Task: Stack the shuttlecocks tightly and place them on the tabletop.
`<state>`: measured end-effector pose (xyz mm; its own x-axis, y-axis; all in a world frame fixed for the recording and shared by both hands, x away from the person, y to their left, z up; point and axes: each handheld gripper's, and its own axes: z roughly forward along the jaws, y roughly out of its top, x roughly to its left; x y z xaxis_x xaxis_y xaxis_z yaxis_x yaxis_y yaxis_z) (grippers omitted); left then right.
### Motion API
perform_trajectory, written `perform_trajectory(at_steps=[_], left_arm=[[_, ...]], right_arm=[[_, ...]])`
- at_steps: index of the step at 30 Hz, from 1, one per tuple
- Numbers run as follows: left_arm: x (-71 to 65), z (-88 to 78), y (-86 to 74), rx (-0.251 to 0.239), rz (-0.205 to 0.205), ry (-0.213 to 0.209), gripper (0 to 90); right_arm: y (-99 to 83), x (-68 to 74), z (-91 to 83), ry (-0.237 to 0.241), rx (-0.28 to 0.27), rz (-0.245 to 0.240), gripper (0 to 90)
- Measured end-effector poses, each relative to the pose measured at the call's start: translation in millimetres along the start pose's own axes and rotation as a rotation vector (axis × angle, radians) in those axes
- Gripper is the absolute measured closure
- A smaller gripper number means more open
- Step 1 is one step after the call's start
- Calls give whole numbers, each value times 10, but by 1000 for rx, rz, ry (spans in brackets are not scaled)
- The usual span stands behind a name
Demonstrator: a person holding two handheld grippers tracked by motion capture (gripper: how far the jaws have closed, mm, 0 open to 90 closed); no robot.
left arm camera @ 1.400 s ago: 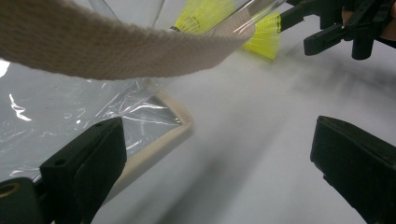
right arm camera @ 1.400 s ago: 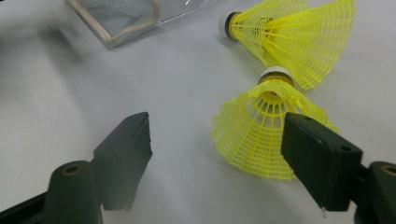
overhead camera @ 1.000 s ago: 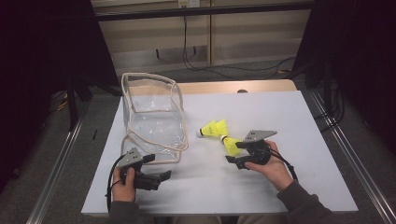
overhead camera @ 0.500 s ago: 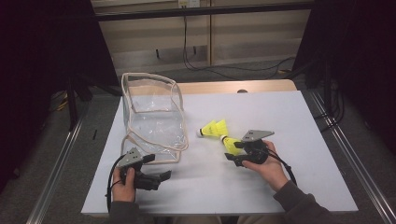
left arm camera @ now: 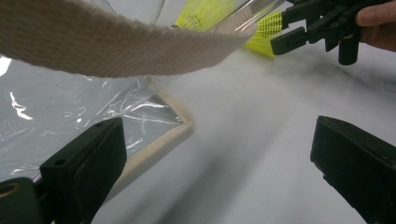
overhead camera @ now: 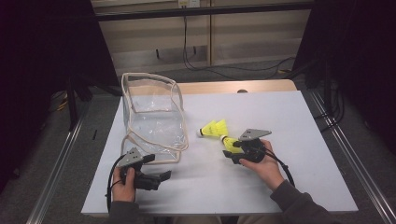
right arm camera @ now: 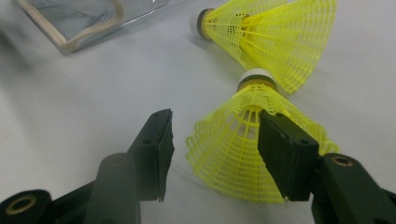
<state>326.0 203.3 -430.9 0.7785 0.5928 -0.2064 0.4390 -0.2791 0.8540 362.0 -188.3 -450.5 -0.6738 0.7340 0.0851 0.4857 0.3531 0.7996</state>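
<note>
Right gripper [right arm camera: 212, 144] closing round shuttlecock [right arm camera: 243, 154], white table [overhead camera: 289, 116]

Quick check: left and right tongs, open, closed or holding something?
Left tongs: open, holding nothing.
Right tongs: open, jaws just closing around the near shuttlecock, not yet gripping it.

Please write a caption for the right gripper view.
Right gripper closing around the nearer yellow shuttlecock.

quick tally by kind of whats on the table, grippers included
yellow shuttlecocks: 2, nearer one, farther one
clear bag with beige trim: 1
handheld grippers: 2, left gripper, right gripper
total: 5
</note>
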Motion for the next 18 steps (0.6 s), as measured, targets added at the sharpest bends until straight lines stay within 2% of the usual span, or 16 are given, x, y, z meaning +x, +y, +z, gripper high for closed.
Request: perform_trajectory(at_steps=[8, 18], left_arm=[[1, -1, -1, 1, 0, 1, 36], [3, -1, -1, 3, -1, 1, 36]], right_arm=[[-17, -22, 40, 2, 9, 13, 524], [-21, -17, 41, 23, 11, 4, 663]])
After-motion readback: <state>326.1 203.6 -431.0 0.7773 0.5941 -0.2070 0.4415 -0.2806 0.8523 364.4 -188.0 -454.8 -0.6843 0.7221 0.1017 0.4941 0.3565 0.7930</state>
